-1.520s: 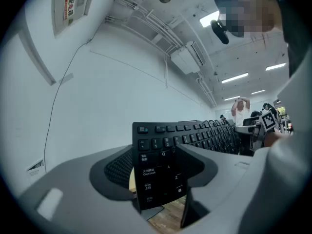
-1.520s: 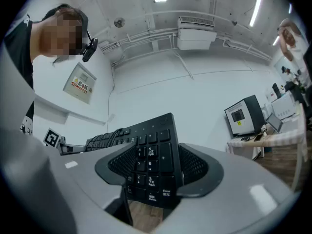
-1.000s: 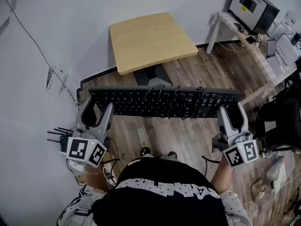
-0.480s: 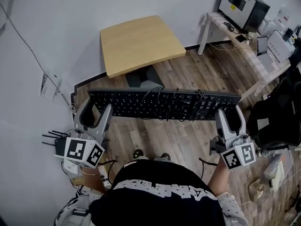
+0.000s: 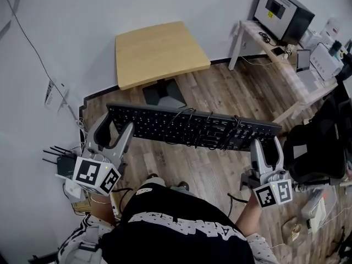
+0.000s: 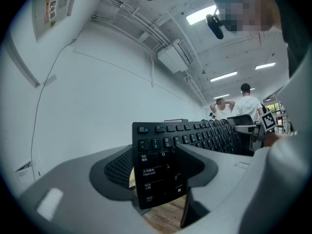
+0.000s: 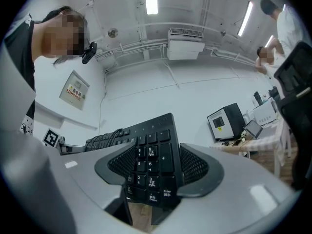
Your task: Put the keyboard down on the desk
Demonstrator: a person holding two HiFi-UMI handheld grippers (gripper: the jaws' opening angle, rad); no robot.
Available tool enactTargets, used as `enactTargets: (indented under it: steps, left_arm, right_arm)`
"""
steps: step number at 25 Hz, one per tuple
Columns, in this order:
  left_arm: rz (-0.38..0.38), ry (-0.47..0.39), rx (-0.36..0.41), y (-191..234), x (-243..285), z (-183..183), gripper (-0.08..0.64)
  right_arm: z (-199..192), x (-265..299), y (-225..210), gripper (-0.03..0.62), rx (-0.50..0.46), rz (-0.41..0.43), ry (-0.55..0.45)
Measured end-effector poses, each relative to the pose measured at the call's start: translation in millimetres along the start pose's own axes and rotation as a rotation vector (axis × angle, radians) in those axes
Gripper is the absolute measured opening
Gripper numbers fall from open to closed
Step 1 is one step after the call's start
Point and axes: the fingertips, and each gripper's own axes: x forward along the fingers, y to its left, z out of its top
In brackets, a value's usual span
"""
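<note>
Wood floor [image 5: 220,95] beneath keyboard [image 5: 159,124] between jaws

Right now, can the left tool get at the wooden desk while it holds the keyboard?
Probably yes. The left tool is shut on one end of the keyboard, and the desk lies ahead, its top bare, with only open floor between. A step forward looks needed.

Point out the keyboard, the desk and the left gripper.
keyboard [image 5: 157,125], head view, on the keys left of its middle.
desk [image 5: 159,51], head view, middle of the wooden top.
left gripper [image 5: 116,122], head view, midway between its fingertips.
</note>
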Motion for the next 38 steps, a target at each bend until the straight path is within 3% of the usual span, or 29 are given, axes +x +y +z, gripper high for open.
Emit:
enactTargets:
  steps: [14,38]
  left_arm:
    - [0.045,0.007,0.034,-3,-6,5,0.25]
    - [0.066,-0.04,-0.003,-3,-10,-2,0.25]
  right_arm:
    - [-8,7,-7,0.291,0.033,0.042,-0.018]
    - [3,13,-4,0.293,-0.018,0.068,-0.016]
